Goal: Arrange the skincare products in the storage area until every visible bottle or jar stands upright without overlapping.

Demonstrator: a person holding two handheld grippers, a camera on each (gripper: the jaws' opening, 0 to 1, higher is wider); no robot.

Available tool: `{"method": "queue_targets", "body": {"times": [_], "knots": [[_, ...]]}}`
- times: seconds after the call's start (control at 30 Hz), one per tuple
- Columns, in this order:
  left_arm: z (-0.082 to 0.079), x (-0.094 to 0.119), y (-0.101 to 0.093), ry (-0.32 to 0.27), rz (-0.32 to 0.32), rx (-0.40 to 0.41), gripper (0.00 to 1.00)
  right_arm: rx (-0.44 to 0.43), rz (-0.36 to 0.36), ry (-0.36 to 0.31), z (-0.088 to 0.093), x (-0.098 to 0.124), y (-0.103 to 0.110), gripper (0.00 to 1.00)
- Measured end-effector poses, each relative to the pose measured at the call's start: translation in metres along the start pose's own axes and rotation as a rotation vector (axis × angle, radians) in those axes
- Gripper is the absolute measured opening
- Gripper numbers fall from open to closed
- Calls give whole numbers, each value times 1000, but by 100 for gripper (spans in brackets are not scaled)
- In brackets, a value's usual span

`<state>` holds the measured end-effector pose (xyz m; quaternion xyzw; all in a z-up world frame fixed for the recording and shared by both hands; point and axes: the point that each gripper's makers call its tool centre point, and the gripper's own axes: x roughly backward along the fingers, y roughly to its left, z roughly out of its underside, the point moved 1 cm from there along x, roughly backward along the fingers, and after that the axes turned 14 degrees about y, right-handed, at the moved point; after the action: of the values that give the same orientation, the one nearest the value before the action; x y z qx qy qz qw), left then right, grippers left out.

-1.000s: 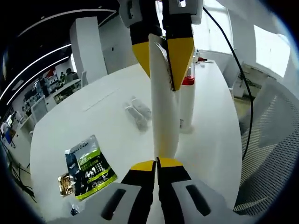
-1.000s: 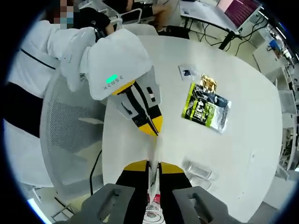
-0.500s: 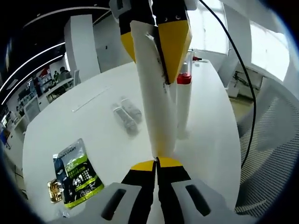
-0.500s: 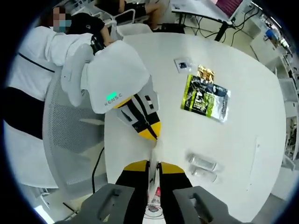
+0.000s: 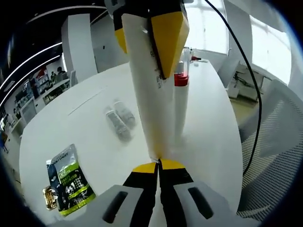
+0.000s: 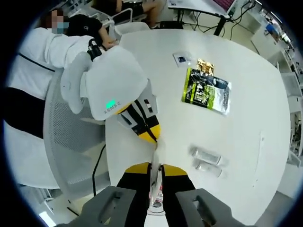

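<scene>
Rising off the table (image 5: pixel 75 123), both claws lift the tube (image 5: pixel 151 109).

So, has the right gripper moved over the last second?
Yes. The right gripper, shut on the white tube, has risen from the table: the green pouch looks smaller and sits higher in the right gripper view.

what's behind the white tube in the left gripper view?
A bottle with a red band, upright on the table. The white tube, held by both tongs, covers the bottle's left side; its top is partly hidden by the right tongs.
</scene>
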<state>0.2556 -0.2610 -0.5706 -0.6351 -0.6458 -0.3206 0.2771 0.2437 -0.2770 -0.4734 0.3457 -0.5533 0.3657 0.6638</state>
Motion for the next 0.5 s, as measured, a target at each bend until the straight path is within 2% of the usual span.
{"method": "queue_targets", "body": {"times": [0.17,0.3,0.43,0.5], "knots": [[-3,-1,-1,-9,7,6,2,0,1,3,3,0,-3,0],[-4,0,-1,-10,13,3,2,11,6,-3,1,-1,-14,0],[-5,3,1,-22,10,8,2,30,12,-5,3,-4,-9,0],[-5,3,0,-21,9,10,3,38,-1,4,4,-7,-15,1]]}}
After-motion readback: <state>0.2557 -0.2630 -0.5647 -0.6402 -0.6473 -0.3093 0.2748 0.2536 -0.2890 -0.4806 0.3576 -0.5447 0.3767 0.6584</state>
